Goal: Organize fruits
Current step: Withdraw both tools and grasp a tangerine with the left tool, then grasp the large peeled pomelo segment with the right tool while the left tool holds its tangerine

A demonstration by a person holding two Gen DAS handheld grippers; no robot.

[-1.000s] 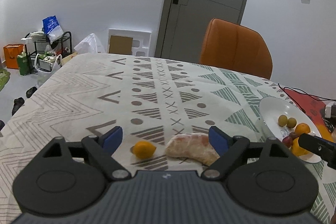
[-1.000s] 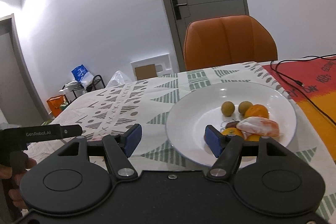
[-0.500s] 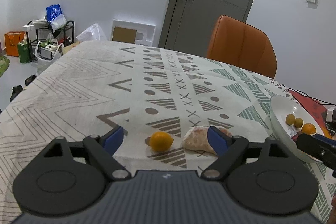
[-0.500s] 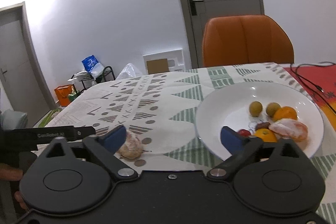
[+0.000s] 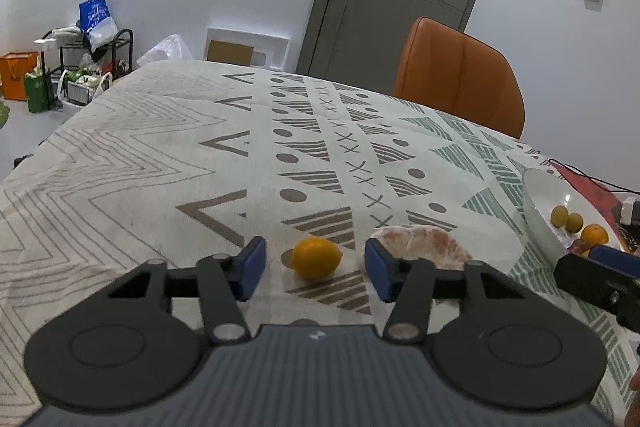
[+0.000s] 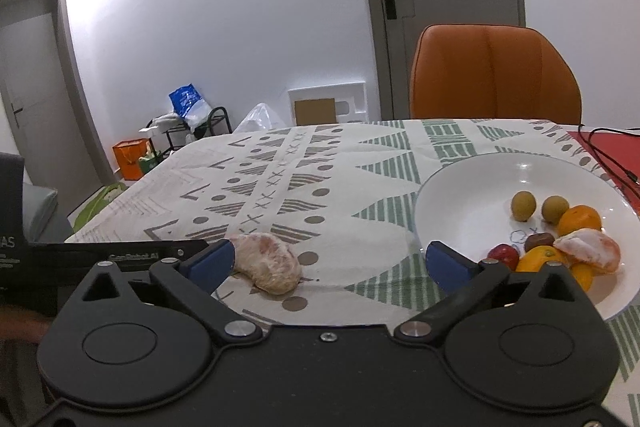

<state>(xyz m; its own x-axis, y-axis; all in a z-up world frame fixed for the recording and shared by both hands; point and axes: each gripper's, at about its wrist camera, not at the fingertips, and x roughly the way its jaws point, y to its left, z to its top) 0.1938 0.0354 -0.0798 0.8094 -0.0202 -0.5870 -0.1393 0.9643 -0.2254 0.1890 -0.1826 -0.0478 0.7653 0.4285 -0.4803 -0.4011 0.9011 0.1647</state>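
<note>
Fruits sit partly gathered on a patterned tablecloth (image 5: 160,155): a white bowl (image 6: 472,187) at the right holds two small green-brown round fruits (image 6: 523,205), a whole orange (image 6: 579,219), a peeled citrus piece (image 6: 592,250), two small dark red fruits (image 6: 502,253) and more orange fruit at its near side. A small orange fruit (image 5: 316,258) and a peeled citrus segment (image 5: 424,247) lie on the cloth left of the bowl, side by side. The left gripper (image 5: 316,269) hangs with jaws apart on either side of the small orange fruit, not touching it, while the right gripper (image 6: 328,261) is spread wide and empty between segment and bowl.
</note>
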